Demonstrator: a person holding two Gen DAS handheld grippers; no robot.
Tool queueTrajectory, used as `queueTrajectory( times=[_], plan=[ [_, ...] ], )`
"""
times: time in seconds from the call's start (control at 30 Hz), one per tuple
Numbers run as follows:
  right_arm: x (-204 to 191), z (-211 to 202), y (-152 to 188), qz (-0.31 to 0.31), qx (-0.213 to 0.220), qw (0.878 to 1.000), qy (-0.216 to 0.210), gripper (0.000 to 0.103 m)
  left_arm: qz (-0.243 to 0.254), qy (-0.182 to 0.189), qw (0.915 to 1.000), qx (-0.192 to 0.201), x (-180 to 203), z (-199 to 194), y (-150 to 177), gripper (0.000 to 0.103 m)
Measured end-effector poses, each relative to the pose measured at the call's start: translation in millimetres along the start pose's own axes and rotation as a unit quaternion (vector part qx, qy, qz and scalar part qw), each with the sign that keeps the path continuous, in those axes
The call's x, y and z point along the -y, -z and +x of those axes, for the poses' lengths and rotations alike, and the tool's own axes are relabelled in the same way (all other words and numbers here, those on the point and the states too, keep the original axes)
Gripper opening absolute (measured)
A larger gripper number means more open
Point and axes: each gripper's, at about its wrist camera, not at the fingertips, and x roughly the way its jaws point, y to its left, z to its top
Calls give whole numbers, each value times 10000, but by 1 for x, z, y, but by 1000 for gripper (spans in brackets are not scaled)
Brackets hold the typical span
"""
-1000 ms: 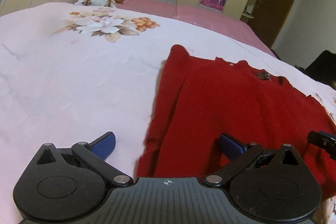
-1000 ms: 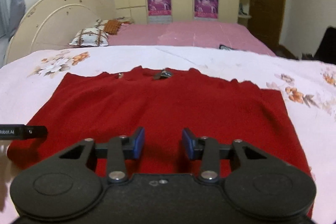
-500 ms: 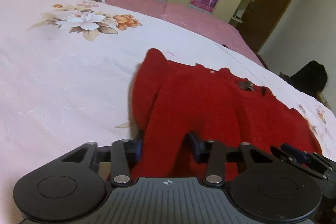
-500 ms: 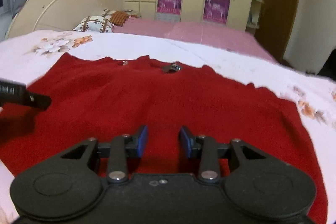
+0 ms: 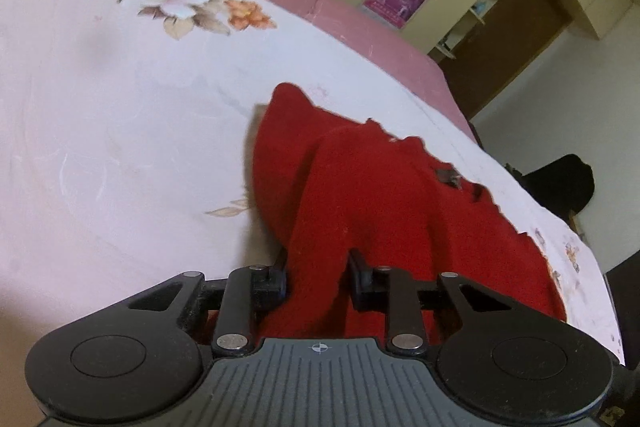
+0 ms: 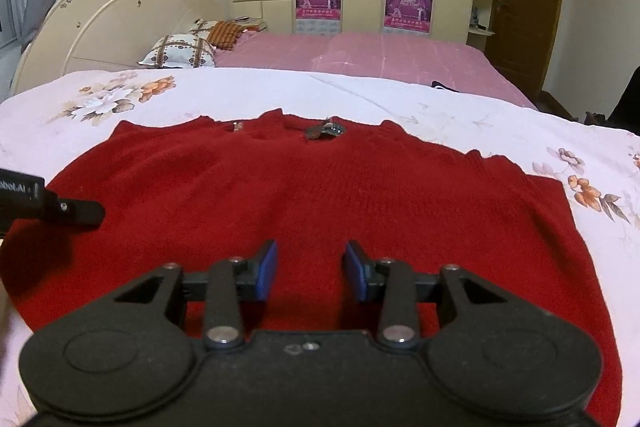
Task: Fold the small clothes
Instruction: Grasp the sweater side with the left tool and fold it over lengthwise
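Between left tongs (image 5: 318, 275), bunched red sweater (image 5: 400, 211) hides pads; right tongs (image 6: 311, 269) gape.

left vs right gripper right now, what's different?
The left gripper is shut on a bunched fold of the red sweater; the right gripper is part open with nothing between its pads. The left lifts its edge off the bedspread; the right hovers over flat knit. Both point along the same sweater.

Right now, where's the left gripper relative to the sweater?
The left gripper is shut on the red sweater's left edge, lifting it off the floral bedsheet; in the right wrist view it enters from the left.
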Motion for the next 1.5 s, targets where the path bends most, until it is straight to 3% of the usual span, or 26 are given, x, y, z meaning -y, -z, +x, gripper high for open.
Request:
queueTrajectory(
  times=[0.07, 0.1, 0.13, 0.2, 0.37, 0.4, 0.43, 0.47, 0.6, 0.7, 0.83, 0.87, 0.9, 1.03, 1.27, 1.4, 1.5],
  plan=[
    [0, 1, 0, 23, -1, 10000, -7, 38, -3, -26, 10000, 36, 1, -6, -2, 29],
    [1, 1, 1, 34, -5, 10000, -19, 38, 112, -141, 9998, 82, 2, -10, -3, 42],
    [1, 2, 2, 23, -12, 10000, -28, 38, 189, -309, 9992, 163, 2, -16, -5, 71],
    [1, 3, 2, 32, -24, 10000, -55, 38, 164, -670, 9968, 403, -5, -31, -6, 103],
    [-1, -2, 4, 38, 0, 10000, -88, 39, -517, -465, 9973, 240, -31, -64, 10, 102],
    [0, -4, 3, 23, 6, 10000, -89, 39, -691, -343, 9970, 113, -34, -67, 16, 92],
    [0, -5, 4, 26, 19, 10000, -89, 39, -875, -208, 9959, -49, -35, -69, 25, 75],
    [0, -5, 5, 45, 26, 9999, -94, 39, -975, -116, 9949, -225, -35, -69, 34, 71],
    [-2, -8, 5, 29, 22, 10000, -89, 39, -1172, 90, 9930, -104, -28, -64, 56, 71],
    [1, -10, 3, 39, 19, 9999, -100, 39, -1764, 490, 9831, -58, -32, -46, 55, 71],
    [0, -11, 3, 63, 51, 9999, -126, 40, -1960, 788, 9772, 201, -26, -23, 54, 67],
    [-1, -10, 3, 44, 64, 9999, -126, 40, -2104, 928, 9730, 187, -25, -16, 53, 53],
    [-1, -10, 3, 27, 85, 9999, -127, 40, -2223, 1022, 9696, 68, -25, -5, 52, 21],
    [0, -12, 3, 23, 184, 9997, -134, 40, -2434, 903, 9653, 299, -23, 15, 51, 19],
    [-2, 9, 6, -307, 181, 9993, 107, 42, -1753, 631, 9801, 686, 9, 14, 36, 16],
    [-4, 7, 14, -403, 382, 9984, 131, 42, -460, 809, 9899, 1072, 54, -10, 17, 16],
    [6, 0, 7, -159, 303, 9994, -67, 42, 615, 963, 9867, 1156, 106, -13, 4, 16]
  ],
)
